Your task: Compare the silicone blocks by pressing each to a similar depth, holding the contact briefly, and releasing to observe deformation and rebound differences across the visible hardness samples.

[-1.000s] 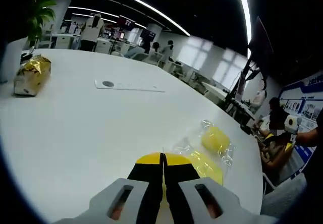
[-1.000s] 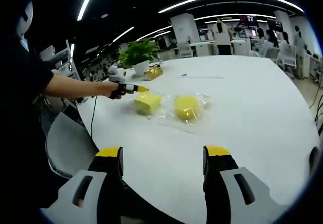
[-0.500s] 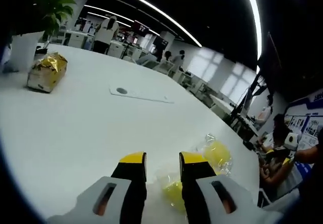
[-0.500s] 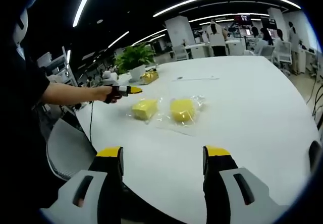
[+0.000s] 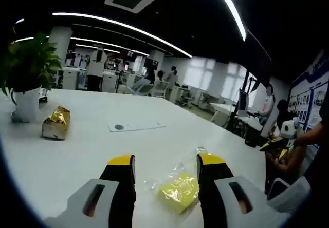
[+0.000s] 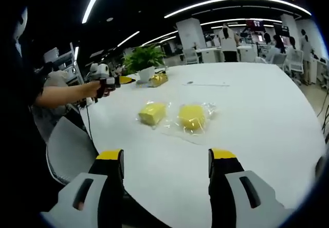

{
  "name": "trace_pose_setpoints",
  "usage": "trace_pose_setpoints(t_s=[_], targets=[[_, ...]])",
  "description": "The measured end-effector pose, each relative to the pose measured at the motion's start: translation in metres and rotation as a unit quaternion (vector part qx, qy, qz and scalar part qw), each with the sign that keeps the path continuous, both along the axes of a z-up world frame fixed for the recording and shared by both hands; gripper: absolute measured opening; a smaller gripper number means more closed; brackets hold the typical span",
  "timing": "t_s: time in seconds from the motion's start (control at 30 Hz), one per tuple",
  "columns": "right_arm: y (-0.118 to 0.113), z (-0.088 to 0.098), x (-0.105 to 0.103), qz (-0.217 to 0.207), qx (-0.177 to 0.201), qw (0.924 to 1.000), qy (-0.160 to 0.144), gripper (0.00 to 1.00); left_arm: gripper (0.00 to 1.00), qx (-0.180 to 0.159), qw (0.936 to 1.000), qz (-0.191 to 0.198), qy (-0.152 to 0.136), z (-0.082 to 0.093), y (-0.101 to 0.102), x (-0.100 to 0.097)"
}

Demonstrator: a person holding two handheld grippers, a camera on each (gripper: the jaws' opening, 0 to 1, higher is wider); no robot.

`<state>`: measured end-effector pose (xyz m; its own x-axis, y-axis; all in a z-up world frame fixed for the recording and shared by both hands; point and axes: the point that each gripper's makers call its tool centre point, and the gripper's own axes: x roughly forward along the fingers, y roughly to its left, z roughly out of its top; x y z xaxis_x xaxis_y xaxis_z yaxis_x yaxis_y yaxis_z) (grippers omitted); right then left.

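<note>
Left tongs (image 5: pixel 165 165) agape above square silicone block (image 5: pixel 178 191), right tongs (image 6: pixel 167 156) wide.

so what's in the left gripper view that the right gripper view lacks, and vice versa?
Left gripper view alone: its own open jaws framing the square yellow block in clear wrap, plus a flat white panel further up the table.

Right gripper view alone: the round yellow block beside the square one, the left gripper held out off the table edge in a hand, and a grey chair.

Both share: the white table, the square block, the gold packet and the potted plant.
</note>
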<state>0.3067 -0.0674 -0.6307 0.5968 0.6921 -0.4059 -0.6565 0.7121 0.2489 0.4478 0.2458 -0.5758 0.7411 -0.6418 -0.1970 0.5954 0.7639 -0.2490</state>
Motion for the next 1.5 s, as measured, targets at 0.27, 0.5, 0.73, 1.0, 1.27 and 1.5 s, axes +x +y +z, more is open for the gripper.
trace_pose_setpoints(t_s=[0.27, 0.5, 0.73, 1.0, 1.27, 1.5], targets=[[0.005, 0.011, 0.009, 0.007, 0.003, 0.9996, -0.026, 0.63, 0.53, 0.01, 0.9988, -0.027, -0.041, 0.032, 0.0, -0.066], [0.011, 0.02, 0.012, 0.011, 0.017, 0.9989, -0.042, 0.62, 0.55, 0.02, 0.9981, -0.043, -0.04, 0.04, -0.003, -0.107], [0.014, 0.023, 0.005, 0.026, 0.003, 0.9983, -0.052, 0.62, 0.6, 0.023, 0.9982, -0.037, -0.041, 0.03, 0.009, -0.142], [0.009, 0.029, 0.0, 0.022, -0.006, 0.9974, -0.068, 0.63, 0.6, 0.035, 0.9989, -0.031, -0.007, 0.006, 0.009, -0.175], [-0.003, 0.026, -0.006, 0.012, -0.01, 0.9974, -0.07, 0.65, 0.61, 0.052, 0.9985, -0.014, 0.003, -0.006, 0.016, -0.177], [-0.007, 0.016, -0.009, 0.017, -0.016, 0.9983, -0.053, 0.65, 0.62, 0.055, 0.9984, -0.009, 0.0, -0.003, 0.019, -0.178]])
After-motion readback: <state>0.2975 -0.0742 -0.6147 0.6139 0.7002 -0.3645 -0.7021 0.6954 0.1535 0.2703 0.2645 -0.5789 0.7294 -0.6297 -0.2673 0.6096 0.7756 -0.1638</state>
